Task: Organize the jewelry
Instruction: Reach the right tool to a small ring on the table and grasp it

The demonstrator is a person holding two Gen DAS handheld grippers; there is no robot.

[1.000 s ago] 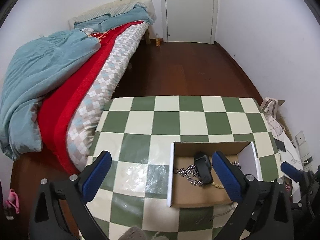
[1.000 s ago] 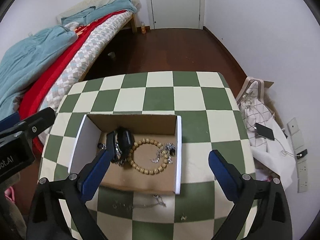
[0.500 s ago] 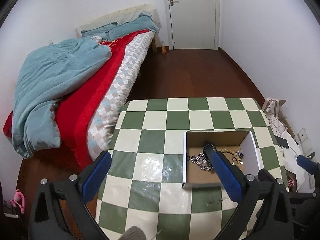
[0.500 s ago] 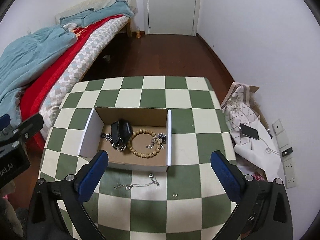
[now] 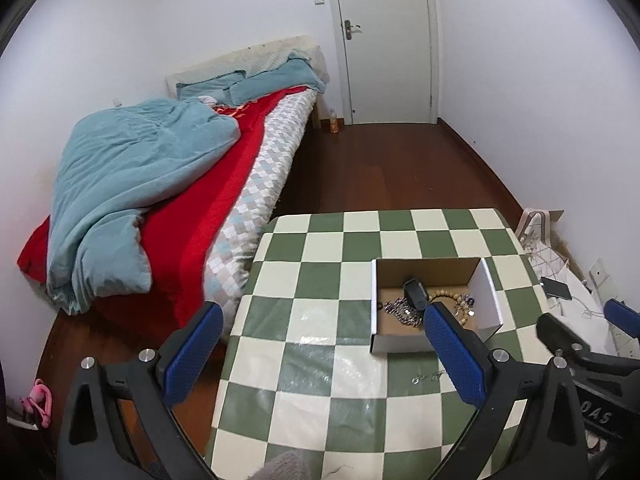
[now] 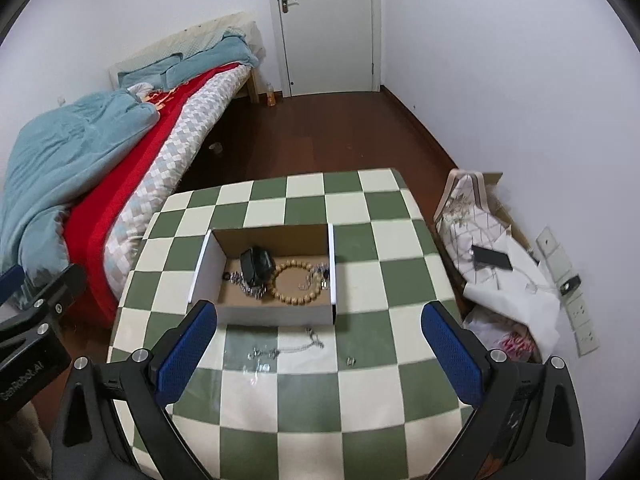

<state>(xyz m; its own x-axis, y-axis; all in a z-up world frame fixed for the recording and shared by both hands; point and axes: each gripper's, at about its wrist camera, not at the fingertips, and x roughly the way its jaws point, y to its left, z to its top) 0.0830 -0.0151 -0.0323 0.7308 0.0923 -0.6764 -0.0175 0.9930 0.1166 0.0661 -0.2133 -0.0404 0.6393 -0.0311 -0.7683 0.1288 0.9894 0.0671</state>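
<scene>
Green-and-cream checked table (image 6: 360, 396): both your grippers, left gripper (image 5: 320, 350) and right gripper (image 6: 320, 346), hang wide open, empty.
Open cardboard box (image 6: 276, 316) near the far edge holds a wooden bead bracelet (image 6: 298, 284); thin silver chain (image 6: 296, 346) lies outside.

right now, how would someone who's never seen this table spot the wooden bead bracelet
On the green and white checked table sits an open cardboard box. Inside it, right of the black watch and the silver chain, lies the bead bracelet. It is the only ring of round tan beads.

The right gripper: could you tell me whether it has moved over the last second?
Yes. The right gripper has drawn back and up from the cardboard box, which now looks smaller and lies beyond its fingertips.
</scene>
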